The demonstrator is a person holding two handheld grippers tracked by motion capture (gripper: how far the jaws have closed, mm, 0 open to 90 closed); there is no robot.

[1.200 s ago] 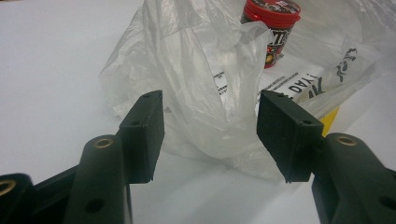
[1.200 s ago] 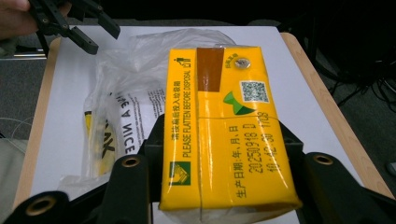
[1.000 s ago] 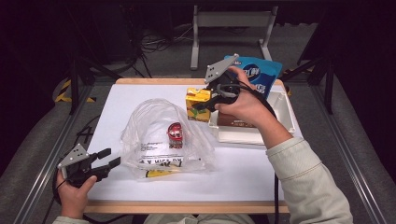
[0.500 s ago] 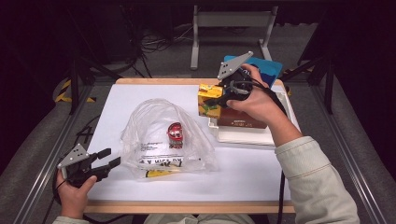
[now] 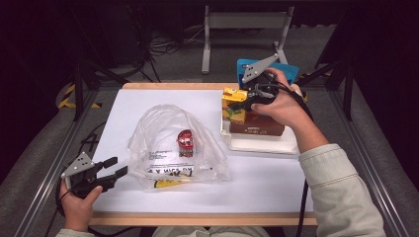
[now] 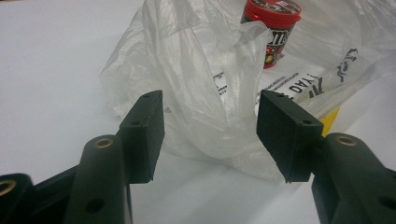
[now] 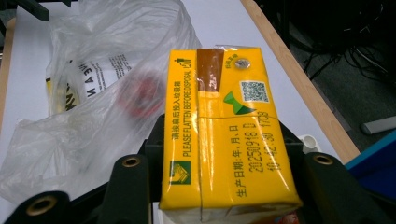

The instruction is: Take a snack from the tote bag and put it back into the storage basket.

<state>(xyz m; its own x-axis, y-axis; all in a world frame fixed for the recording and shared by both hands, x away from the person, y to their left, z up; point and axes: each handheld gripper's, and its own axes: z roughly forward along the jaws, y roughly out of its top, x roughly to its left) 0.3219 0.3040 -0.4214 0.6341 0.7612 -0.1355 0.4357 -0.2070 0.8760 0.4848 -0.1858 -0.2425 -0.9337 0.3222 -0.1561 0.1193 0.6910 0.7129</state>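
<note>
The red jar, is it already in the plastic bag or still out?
In. The red jar stands upright inside the clear bag, seen through the film that arches over it.

In the high view the table (image 5: 148, 106) fills the middle of the frame. A plastic bag (image 5: 163, 131) lies at centre, with a small jar (image 5: 185, 142) inside it. To its right, a tray (image 5: 262, 143) sits on the table with a box (image 5: 257, 124) on it. A drink carton (image 5: 233, 103) is at the tray's left end, upper centre-right, between the jaws of the right gripper (image 5: 244, 96). The left gripper (image 5: 111, 170) rests at lower left, just left of the bag.
</note>
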